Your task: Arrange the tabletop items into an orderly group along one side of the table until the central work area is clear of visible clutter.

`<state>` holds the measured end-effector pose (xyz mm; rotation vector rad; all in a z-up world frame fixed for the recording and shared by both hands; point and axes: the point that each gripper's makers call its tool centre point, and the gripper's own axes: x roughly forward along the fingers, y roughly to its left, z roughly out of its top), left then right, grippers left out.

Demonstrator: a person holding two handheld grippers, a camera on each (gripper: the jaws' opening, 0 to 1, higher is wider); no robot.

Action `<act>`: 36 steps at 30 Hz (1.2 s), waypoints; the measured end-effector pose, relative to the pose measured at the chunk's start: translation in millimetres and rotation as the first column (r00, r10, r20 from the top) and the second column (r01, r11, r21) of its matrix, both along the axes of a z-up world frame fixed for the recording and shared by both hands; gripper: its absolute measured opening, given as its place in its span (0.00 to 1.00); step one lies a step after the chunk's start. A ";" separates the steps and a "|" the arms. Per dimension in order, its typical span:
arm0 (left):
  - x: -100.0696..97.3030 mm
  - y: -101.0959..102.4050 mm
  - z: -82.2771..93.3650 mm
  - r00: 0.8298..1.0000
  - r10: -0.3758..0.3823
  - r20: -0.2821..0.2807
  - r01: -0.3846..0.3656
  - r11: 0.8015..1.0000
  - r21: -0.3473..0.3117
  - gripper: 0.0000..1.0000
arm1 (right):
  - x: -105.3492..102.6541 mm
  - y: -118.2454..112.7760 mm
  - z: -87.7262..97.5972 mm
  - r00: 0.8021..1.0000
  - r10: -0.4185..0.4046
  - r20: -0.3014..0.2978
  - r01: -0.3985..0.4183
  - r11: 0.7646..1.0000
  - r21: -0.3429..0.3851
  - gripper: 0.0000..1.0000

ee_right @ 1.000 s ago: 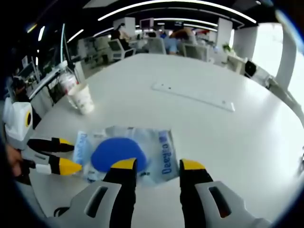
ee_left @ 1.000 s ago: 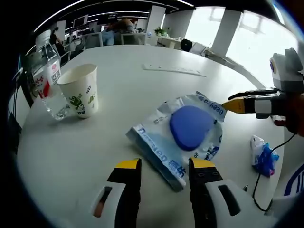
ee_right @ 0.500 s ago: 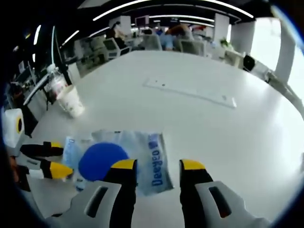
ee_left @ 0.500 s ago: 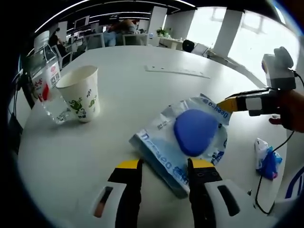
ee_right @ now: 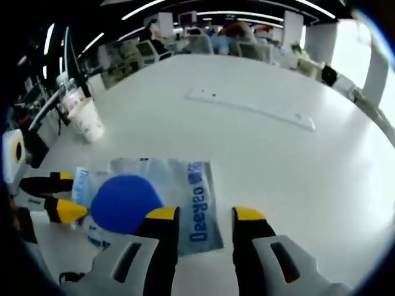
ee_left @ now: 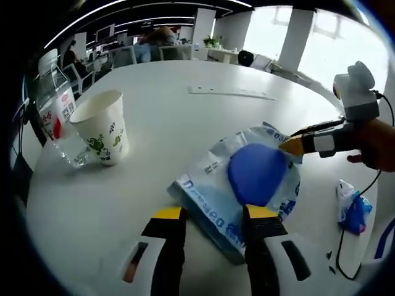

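**Two grippers close in on the plastic pouch**

The step in hand looks like moving the clear plastic pouch (ee_left: 237,185) with its blue pad (ee_left: 256,174) toward the group at the table edge. To do it well, the flat film calls for a pinch on a free edge, not on the pad, and a low slide across the white table (ee_left: 166,117), stopping short of the paper cup (ee_left: 102,126) and the plastic bottle (ee_left: 54,108), which stand touching at the upper left of the left gripper view and could tip if bumped.

The left gripper (ee_left: 208,217) has its jaws parted, rising at the bottom centre of its view, with the near edge of the pouch lying just at their tips; nothing is clamped. The right gripper (ee_right: 200,216) is also spread, its tips over the printed right edge of the pouch in the right gripper view, holding nothing that I can see. In the left gripper view its yellow tip reaches the far right edge of the pouch; actual contact is hard to judge.

A small blue-and-white wrapper (ee_left: 352,203) lies at the right of the left gripper view, and a long white strip (ee_right: 250,110) lies further across the table.
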<state>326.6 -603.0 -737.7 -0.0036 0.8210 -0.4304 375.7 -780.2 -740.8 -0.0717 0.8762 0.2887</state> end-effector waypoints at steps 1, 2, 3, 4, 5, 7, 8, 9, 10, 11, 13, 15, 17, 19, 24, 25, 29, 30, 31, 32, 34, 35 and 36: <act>0.3 -0.6 0.3 1.000 0.000 0.002 0.000 1.000 0.003 0.36 | 0.4 0.1 0.1 1.000 -0.002 0.001 0.002 1.000 0.003 0.30; 1.0 -0.8 0.1 1.000 -0.004 0.003 0.004 1.000 0.012 0.36 | 0.8 0.2 0.0 1.000 -0.003 0.002 0.003 1.000 0.003 0.30; 1.7 -0.6 -0.1 1.000 -0.008 0.005 0.008 1.000 0.019 0.35 | 1.1 0.3 -0.6 1.000 -0.002 -0.001 0.002 1.000 0.003 0.30; 2.5 -0.4 -0.1 1.000 -0.008 0.003 0.008 1.000 0.021 0.35 | 1.7 0.7 -1.4 1.000 0.000 -0.003 0.000 1.000 0.004 0.30; 3.0 -0.2 -0.1 1.000 -0.007 0.002 0.006 1.000 0.021 0.35 | 1.8 1.2 -1.6 1.000 0.001 -0.003 -0.001 1.000 0.006 0.29; 4.5 -0.1 -0.5 1.000 -0.004 0.001 0.004 1.000 0.021 0.35 | 3.3 1.6 -2.5 1.000 -0.001 0.000 0.001 1.000 0.008 0.29; 4.5 -0.1 0.0 1.000 -0.003 0.001 0.003 1.000 0.024 0.35 | 4.3 1.7 -3.0 1.000 -0.003 -0.001 0.003 1.000 0.010 0.29; 4.4 -0.1 0.1 1.000 -0.003 0.002 0.003 1.000 0.028 0.34 | 4.5 2.1 -2.8 1.000 -0.002 -0.002 0.002 1.000 0.008 0.29; 4.7 0.0 -0.4 1.000 -0.004 0.003 0.004 0.999 0.035 0.34 | 4.2 2.6 -3.1 1.000 0.003 -0.004 -0.003 1.000 -0.002 0.28; 4.9 0.3 -0.8 1.000 -0.004 0.005 0.004 0.999 0.045 0.33 | 4.3 3.2 -3.2 1.000 0.006 -0.003 -0.006 1.000 -0.004 0.28; 6.2 3.3 -2.5 1.000 -0.002 0.004 0.002 0.997 0.074 0.27 | 3.6 5.4 -3.3 1.000 0.011 0.001 -0.011 1.000 -0.001 0.24; 7.4 3.7 -1.5 1.000 0.011 0.001 -0.011 0.998 0.064 0.25 | 2.7 6.7 -3.5 1.000 0.029 0.005 -0.029 0.999 -0.025 0.20; 8.2 2.6 -1.9 1.000 0.002 -0.003 -0.002 0.998 0.068 0.25 | 3.0 6.8 -3.5 1.000 0.028 0.006 -0.028 0.999 -0.022 0.20; 8.3 2.7 -2.4 1.000 -0.002 -0.004 0.002 0.997 0.072 0.25 | 2.6 6.2 -3.3 1.000 0.025 0.001 -0.025 1.000 -0.017 0.19; 7.8 2.6 -2.1 1.000 0.000 -0.004 0.000 0.997 0.079 0.25 | -0.4 5.8 -2.6 0.999 0.033 0.001 -0.033 0.999 -0.025 0.17; 8.1 2.6 -2.3 1.000 -0.001 -0.004 0.001 0.997 0.081 0.25 | -1.7 5.5 -2.3 0.999 0.040 0.005 -0.039 0.999 -0.037 0.16; 8.9 1.4 -2.3 1.000 -0.002 -0.009 0.002 0.997 0.077 0.21 | -3.3 2.7 0.2 0.999 0.041 0.015 -0.039 0.997 -0.064 0.04; 9.0 1.3 -2.4 1.000 -0.002 -0.010 0.003 0.997 0.077 0.21 | -3.1 2.5 0.6 0.999 0.035 0.018 -0.034 0.998 -0.061 0.04; 9.2 1.1 -2.4 1.000 -0.002 -0.011 0.003 0.997 0.074 0.21 | -3.3 2.0 0.3 0.999 0.035 0.016 -0.034 0.998 -0.062 0.03; 9.2 0.7 -2.2 1.000 0.003 -0.013 -0.002 0.998 0.067 0.20 | -4.6 1.6 -0.1 0.999 0.034 0.012 -0.033 0.997 -0.063 0.03; 8.9 1.3 -1.9 1.000 0.011 -0.017 -0.010 0.998 0.058 0.19 | -6.9 1.9 0.7 0.999 0.031 0.011 -0.030 0.998 -0.057 0.03; 8.8 1.6 -2.0 1.000 0.011 -0.018 -0.010 0.998 0.058 0.18 | -7.6 1.5 1.0 1.000 0.030 0.010 -0.029 0.998 -0.055 0.02; 8.9 1.4 -2.1 1.000 0.011 -0.019 -0.010 0.998 0.056 0.18 | -8.5 1.4 1.1 1.000 0.028 0.009 -0.028 0.998 -0.054 0.02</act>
